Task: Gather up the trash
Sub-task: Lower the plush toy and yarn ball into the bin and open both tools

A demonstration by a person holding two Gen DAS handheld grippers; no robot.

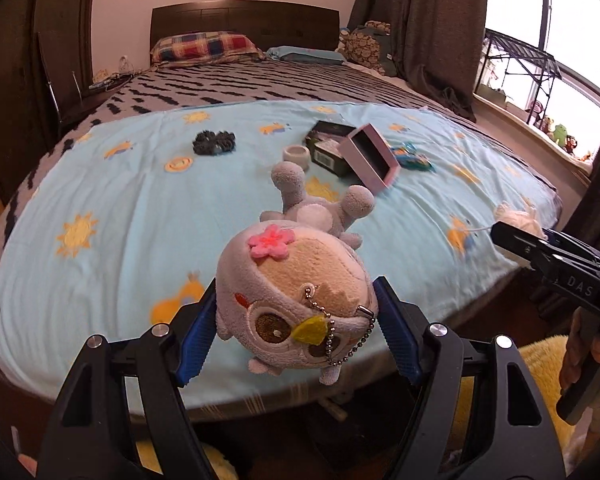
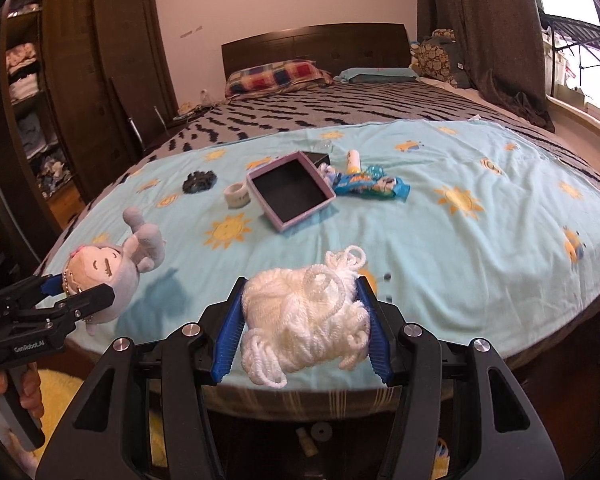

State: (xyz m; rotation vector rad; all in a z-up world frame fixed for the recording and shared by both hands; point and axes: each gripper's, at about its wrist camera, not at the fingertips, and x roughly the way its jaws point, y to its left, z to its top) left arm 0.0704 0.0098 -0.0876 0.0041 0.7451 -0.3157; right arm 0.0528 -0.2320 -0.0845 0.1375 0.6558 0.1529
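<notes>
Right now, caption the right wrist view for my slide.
Right gripper clamps white yarn at the bed's edge; left gripper holds a plush toy.

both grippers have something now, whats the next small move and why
Probably lift both loads and draw them back off the bed. The left gripper is shut on the plush doll and the right gripper is shut on the white yarn bundle, both at the near edge of the blue sheet. No trash bin shows in either view, so where to carry them is unclear.
</notes>
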